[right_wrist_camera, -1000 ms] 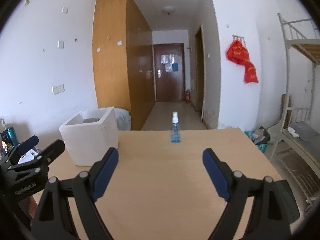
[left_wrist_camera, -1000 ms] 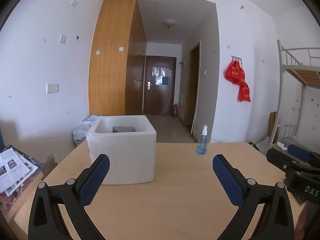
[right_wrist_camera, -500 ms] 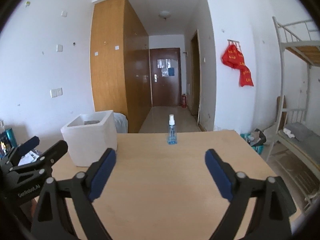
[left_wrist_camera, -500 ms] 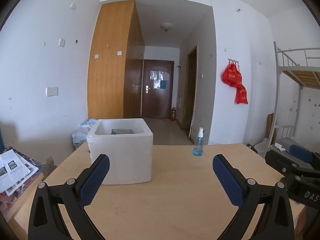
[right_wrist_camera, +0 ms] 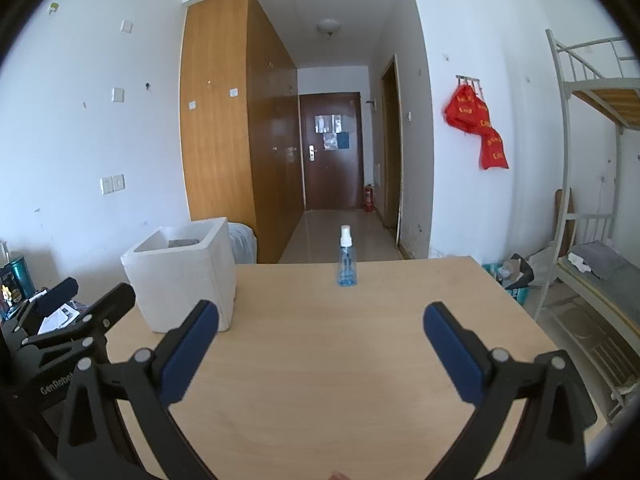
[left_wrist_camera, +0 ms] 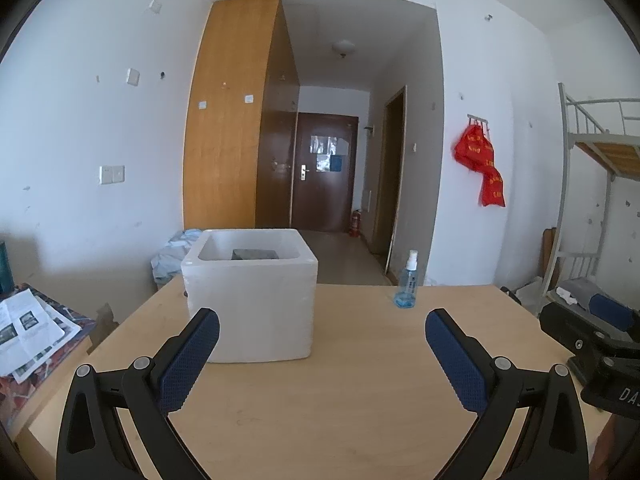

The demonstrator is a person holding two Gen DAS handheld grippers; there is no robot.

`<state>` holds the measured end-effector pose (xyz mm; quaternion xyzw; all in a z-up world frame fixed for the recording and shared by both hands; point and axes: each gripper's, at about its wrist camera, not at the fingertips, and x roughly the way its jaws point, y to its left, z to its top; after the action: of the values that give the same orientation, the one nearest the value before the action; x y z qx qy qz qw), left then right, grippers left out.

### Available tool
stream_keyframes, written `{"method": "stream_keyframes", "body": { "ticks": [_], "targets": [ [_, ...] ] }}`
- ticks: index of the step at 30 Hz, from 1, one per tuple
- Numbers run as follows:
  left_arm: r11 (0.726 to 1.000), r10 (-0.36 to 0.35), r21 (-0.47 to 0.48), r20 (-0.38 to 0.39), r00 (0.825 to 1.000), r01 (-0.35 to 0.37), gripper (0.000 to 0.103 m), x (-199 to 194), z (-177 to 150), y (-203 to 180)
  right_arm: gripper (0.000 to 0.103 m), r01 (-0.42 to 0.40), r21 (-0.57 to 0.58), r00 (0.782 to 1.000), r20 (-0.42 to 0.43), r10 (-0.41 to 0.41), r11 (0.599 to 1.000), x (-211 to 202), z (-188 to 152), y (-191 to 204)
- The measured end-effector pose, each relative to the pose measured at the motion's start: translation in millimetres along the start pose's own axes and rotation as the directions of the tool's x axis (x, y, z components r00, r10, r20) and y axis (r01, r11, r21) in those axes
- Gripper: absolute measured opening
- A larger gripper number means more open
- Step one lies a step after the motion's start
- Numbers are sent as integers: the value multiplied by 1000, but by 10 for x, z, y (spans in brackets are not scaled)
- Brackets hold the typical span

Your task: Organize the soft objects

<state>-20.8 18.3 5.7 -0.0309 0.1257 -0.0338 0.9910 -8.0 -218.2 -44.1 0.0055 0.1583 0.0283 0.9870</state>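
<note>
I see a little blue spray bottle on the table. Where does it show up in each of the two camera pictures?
Left wrist view: the spray bottle stands right of centre, at the table's far edge, to the right of the white foam box.
Right wrist view: the spray bottle stands near centre, again right of the white foam box.
Shared landmark: the dark brown door down the hallway.

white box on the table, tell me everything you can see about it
The box is a white, thick-walled cube that looks like foam, open at the top with rounded edges. It stands upright on the left part of the wooden table, apart from the spray bottle to its right. A dark grey object lies inside; only its top shows. Neither the left gripper nor the right gripper touches the box; both are open.
</note>
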Motion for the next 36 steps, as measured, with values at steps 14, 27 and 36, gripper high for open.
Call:
{"method": "stream_keyframes", "body": {
  "ticks": [14,27,36],
  "targets": [
    [1000,0,-1,-4,1000,0,103,15,12,1,103,-8,6,1000,-1,8,1000,-8,7,-7],
    [1000,6,-10,-2,1000,-6,103,15,14,-14,103,-10,5,1000,-5,10,1000,11,19,-3],
    [1000,5,-5,-3,1000,-5,103,28,14,-21,103,-9,7,1000,2,9,1000,15,18,11]
  ]
}}
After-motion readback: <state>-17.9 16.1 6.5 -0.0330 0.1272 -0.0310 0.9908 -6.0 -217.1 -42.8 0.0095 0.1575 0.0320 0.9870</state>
